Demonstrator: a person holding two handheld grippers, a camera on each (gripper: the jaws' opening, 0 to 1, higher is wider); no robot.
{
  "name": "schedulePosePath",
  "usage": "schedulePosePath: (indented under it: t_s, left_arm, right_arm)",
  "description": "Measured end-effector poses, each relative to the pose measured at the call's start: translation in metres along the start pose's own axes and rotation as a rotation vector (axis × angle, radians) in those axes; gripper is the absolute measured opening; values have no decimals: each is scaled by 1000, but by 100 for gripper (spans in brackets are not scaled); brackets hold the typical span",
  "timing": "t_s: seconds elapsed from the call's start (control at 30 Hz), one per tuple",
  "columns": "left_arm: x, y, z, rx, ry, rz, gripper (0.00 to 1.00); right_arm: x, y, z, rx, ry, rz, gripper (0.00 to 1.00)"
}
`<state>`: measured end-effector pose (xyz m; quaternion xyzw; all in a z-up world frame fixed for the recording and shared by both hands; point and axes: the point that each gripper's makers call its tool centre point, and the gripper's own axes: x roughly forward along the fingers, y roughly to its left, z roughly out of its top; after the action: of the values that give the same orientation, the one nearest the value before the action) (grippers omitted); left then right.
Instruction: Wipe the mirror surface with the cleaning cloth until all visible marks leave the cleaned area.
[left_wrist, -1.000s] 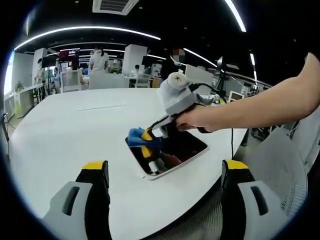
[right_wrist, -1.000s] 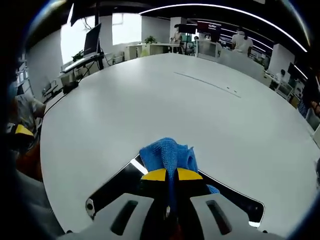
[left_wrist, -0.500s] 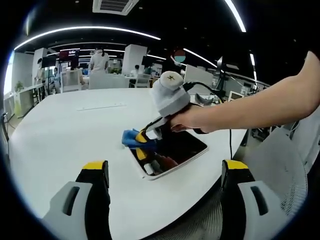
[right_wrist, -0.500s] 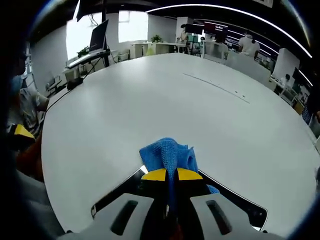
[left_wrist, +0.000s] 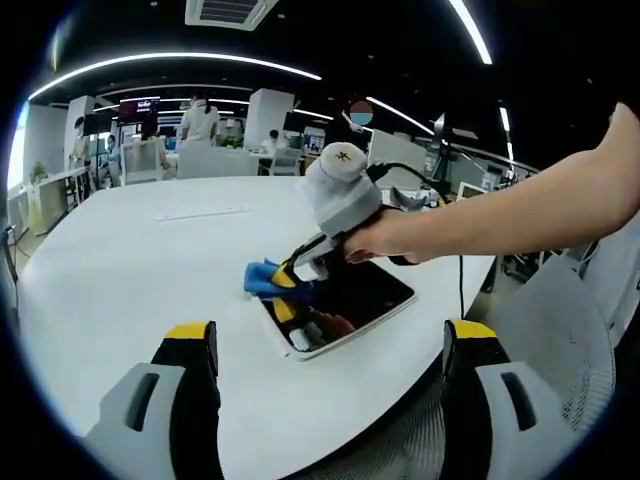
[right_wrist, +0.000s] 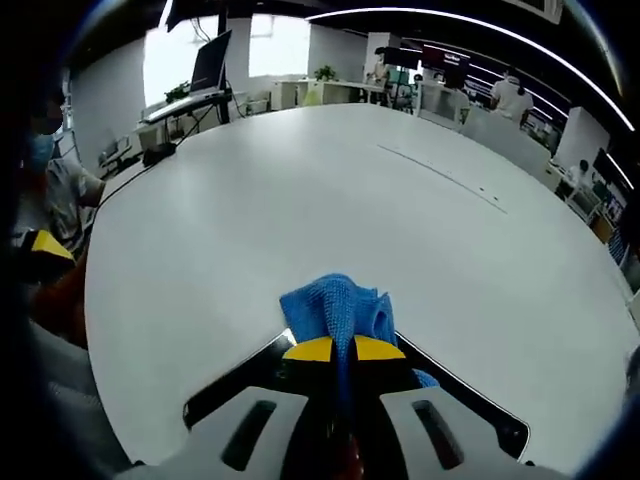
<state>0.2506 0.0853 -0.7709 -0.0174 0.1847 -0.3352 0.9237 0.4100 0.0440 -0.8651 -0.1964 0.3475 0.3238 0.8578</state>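
Note:
A dark rectangular mirror (left_wrist: 345, 305) with a white frame lies flat on the white table (left_wrist: 130, 270). My right gripper (left_wrist: 290, 275), held by a person's hand, is shut on a blue cleaning cloth (left_wrist: 262, 279) and presses it at the mirror's far-left corner. In the right gripper view the blue cleaning cloth (right_wrist: 335, 308) bulges out past the shut yellow-tipped jaws of the right gripper (right_wrist: 338, 349), over the mirror (right_wrist: 245, 385) edge. My left gripper (left_wrist: 330, 335) hangs open near the table's edge, well short of the mirror, with nothing between its jaws.
A person's arm (left_wrist: 520, 210) reaches in from the right over the mirror. A mesh chair (left_wrist: 570, 340) stands at the table's right edge. Desks, monitors and people fill the far office background (right_wrist: 230, 70).
The right gripper has dragged the cloth a little toward the mirror's far-left corner. The left gripper has stayed still and open.

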Motion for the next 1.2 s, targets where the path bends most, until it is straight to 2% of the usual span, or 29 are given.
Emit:
schedulePosePath:
  t_s: [0.8, 1.2]
  left_arm:
    - [3, 3, -3, 4, 12, -3, 93]
    - [1, 3, -4, 4, 17, -1, 93]
  right_arm:
    - [-14, 30, -13, -75, 7, 58, 0]
    - [-17, 34, -13, -185, 17, 59, 0]
